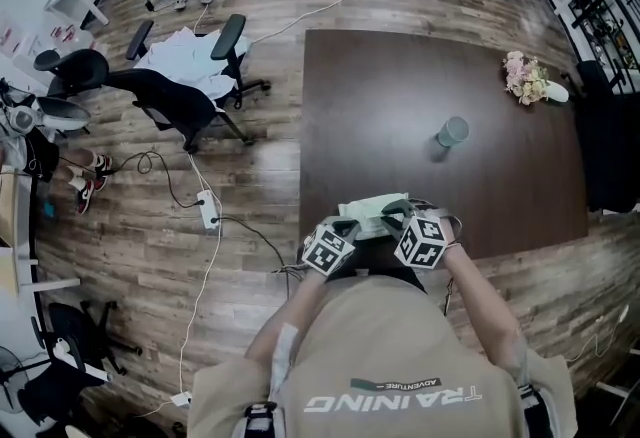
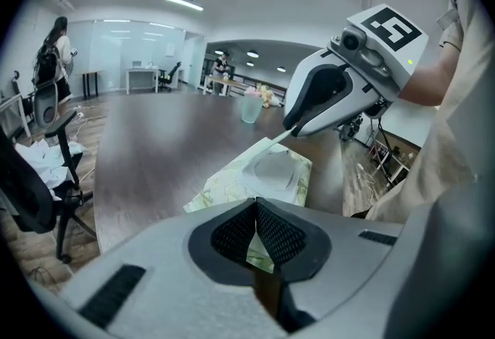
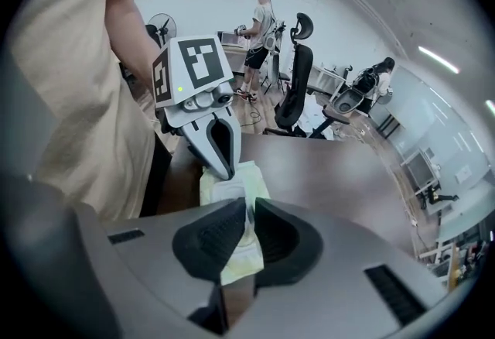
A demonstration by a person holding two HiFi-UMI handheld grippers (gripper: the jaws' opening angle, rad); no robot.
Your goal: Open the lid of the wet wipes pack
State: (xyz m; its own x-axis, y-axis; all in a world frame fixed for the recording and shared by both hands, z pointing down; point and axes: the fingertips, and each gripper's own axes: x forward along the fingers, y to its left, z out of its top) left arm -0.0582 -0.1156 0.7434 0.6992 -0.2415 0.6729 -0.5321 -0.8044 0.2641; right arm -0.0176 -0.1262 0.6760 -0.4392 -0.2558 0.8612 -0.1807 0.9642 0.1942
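The dark wooden table (image 1: 400,96) takes up most of the head view. It carries one pale green wet wipes pack (image 1: 372,214) at its near edge, right in front of the person, plus one cup (image 1: 452,131) and one bunch of flowers (image 1: 524,76) well apart from it toward the far side. The pack's long axis seems to run along that near edge, from one gripper to the other. Of the two grippers, the left gripper (image 2: 257,210) is clamped on the pack's near end, pinning it down. The right gripper (image 3: 247,214) comes in from the opposite end, its jaws pinched together on the thin edge of the single lid (image 2: 272,144), which already stands lifted a little off the pack's top. The right one is therefore the hand placed to peel; the pull would likely go up and back toward the left gripper.
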